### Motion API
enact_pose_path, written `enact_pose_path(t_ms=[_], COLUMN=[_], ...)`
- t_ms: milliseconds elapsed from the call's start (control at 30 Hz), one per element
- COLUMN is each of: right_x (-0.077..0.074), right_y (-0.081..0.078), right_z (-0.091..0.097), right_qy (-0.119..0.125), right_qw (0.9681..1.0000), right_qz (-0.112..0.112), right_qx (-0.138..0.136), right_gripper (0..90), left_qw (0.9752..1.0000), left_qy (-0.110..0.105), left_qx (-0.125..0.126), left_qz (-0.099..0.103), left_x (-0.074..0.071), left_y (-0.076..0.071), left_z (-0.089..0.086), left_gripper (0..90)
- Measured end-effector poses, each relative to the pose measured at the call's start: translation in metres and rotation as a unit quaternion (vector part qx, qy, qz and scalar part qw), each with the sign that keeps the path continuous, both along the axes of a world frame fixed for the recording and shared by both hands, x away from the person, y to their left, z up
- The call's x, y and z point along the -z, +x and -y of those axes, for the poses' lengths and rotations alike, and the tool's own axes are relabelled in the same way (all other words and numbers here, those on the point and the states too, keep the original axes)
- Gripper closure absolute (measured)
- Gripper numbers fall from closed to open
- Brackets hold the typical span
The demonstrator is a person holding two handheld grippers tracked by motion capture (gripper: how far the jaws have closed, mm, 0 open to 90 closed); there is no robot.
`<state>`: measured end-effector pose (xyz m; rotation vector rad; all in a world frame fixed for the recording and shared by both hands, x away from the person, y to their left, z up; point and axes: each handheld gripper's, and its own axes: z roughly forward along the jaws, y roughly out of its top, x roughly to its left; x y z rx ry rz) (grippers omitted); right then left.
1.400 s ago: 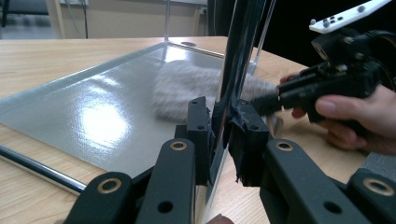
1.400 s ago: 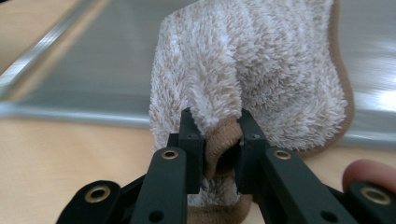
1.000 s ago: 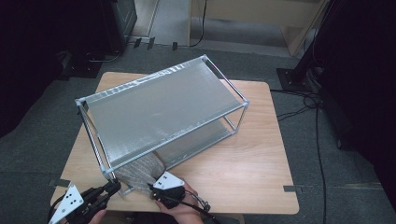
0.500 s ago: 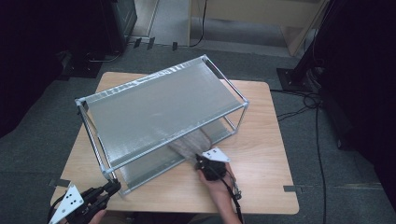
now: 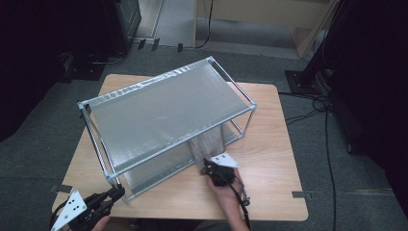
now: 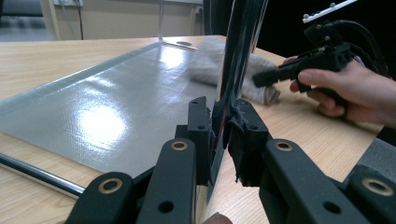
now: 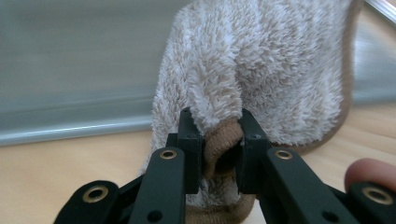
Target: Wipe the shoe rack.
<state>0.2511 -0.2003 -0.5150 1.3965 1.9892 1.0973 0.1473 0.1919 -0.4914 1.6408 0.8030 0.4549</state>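
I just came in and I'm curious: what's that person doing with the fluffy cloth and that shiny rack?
A person is wiping a metal two-shelf rack that stands on a wooden table. The right gripper is shut on a fluffy beige cloth, which lies across the front edge of the lower shelf. The left gripper is clamped on the rack's corner post, seemingly to steady the rack.

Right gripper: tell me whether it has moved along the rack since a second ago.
Yes. The right gripper, shut on the cloth, has moved rightward along the rack's front, away from its near-left post.
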Motion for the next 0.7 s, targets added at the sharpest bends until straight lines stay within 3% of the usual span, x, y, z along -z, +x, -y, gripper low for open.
enact_pose_path(t_ms=[100,200,233,300,333,367,400,467,567,700], right_x=[-0.001,-0.002,-0.002,-0.002,-0.002,-0.002,-0.002,-0.001,0.0,-0.001], right_y=[-0.015,-0.034,-0.041,-0.056,-0.061,-0.069,-0.075,-0.08,-0.074,-0.056], right_z=[-0.039,-0.078,-0.091,-0.116,-0.123,-0.134,-0.141,-0.148,-0.143,-0.119], right_qy=[-0.006,-0.009,-0.009,-0.007,-0.005,-0.006,-0.006,0.011,0.002,0.004], right_qw=[0.998,0.991,0.9877,0.9773,0.9738,0.9671,0.9619,0.9551,0.9595,0.972], right_qz=[0.006,0.008,0.009,0.009,0.01,0.01,0.012,0.006,0.004,0.002], right_qx=[-0.063,-0.133,-0.156,-0.211,-0.227,-0.254,-0.273,-0.296,-0.282,-0.235], right_gripper=[76.5,76.4,76.4,76.4,76.3,76.3,76.2,76.3,76.4,76.5], left_qw=[1.0,1.0,1.0,1.0,1.0,1.0,1.0,1.0,1.0,1.0], left_qy=[-0.001,-0.003,-0.003,-0.003,-0.004,-0.004,-0.003,-0.003,-0.001,-0.002], left_qx=[0.0,0.0,0.0,0.0,0.001,0.001,0.002,0.001,0.001,0.003], left_qz=[0.0,-0.001,-0.001,-0.002,-0.002,-0.002,-0.002,-0.001,-0.001,0.0], left_x=[0.0,0.0,0.0,0.0,0.0,0.0,0.0,0.0,0.0,0.0], left_y=[0.0,0.0,0.0,0.0,0.0,0.0,0.0,0.0,-0.001,0.0], left_z=[0.0,0.0,0.0,0.0,0.0,0.0,0.0,0.0,0.0,0.0], left_gripper=[79.7,79.6,79.6,79.6,79.6,79.6,79.6,79.6,79.6,79.6])
